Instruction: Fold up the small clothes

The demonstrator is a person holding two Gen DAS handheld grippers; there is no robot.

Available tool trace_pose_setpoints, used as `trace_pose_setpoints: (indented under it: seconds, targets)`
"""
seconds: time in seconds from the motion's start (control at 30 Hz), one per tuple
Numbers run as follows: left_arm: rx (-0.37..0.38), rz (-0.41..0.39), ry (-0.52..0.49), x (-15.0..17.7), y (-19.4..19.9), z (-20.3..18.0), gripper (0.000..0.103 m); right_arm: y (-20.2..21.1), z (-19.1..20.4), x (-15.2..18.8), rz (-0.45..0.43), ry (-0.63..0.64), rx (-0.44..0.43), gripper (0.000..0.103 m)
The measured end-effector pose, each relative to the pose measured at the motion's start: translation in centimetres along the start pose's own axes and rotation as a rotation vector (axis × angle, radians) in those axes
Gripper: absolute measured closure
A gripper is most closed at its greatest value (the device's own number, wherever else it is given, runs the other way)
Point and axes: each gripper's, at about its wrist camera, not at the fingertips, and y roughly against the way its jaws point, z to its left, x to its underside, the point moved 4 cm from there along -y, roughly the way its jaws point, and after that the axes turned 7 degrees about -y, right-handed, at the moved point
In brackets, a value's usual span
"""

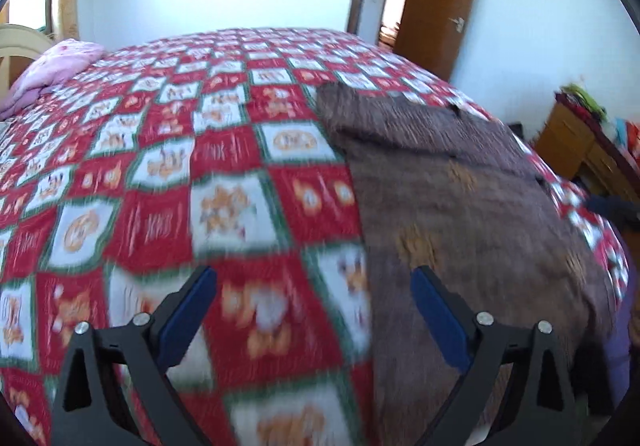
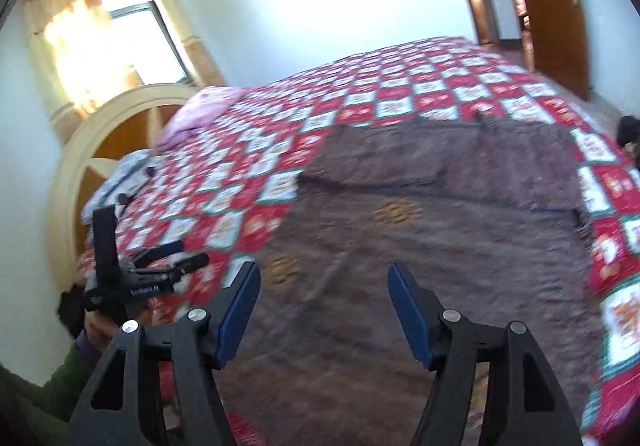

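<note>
Left wrist view: you are holding the left gripper [image 1: 314, 282] spread wide and empty above the red checked bedspread [image 1: 168, 174], the brown garment [image 1: 472, 206] lying flat to its right. Right wrist view: your right gripper [image 2: 324, 278] is hovering released over that garment [image 2: 400, 246], gripping nothing.

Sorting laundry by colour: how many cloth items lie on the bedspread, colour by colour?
Brown garment: 1
Pink bedding bundle: 1
Pale printed cloth near the headboard: 1
Total: 3
</note>
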Motion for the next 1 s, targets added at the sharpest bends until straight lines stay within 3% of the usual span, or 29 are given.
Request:
trace_pose_setpoints:
  seconds: [0.13, 0.17, 0.3, 0.4, 0.63, 0.7, 0.8, 1.0]
  targets:
    - [0.150, 0.139, 0.011, 3.2, 0.0, -1.2, 0.027, -1.3, 1.5, 1.9, 0.043, -0.009, -0.070, 0.036]
    - [0.176, 0.188, 0.010, 4.1, -0.4, -1.7, 0.033, -1.9, 1.8, 2.3, 0.060, -0.006, -0.074, 0.036]
    - [0.262, 0.308, 0.043, 6.1, -1.3, -3.0, 0.042, -3.3, 2.9, 3.9, 0.109, 0.025, -0.080, 0.036]
    - [0.325, 0.385, 0.062, 7.2, -1.6, -4.1, 0.059, -3.3, 3.4, 4.3, 0.106, 0.039, -0.078, 0.036]
    - [0.396, 0.449, 0.110, 7.1, -2.1, -5.1, 0.063, -3.4, 2.9, 4.0, 0.093, 0.006, -0.089, 0.036]
    - [0.426, 0.455, 0.136, 6.9, -2.3, -5.3, 0.075, -3.5, 2.8, 4.1, 0.097, 0.000, -0.096, 0.036]
    - [0.434, 0.432, 0.134, 6.5, -1.9, -5.8, 0.091, -3.8, 3.0, 4.4, 0.116, 0.015, -0.106, 0.036]
    - [0.419, 0.352, 0.144, 4.3, -2.0, -6.4, 0.094, -4.7, 4.3, 5.7, 0.175, 0.081, -0.152, 0.036]
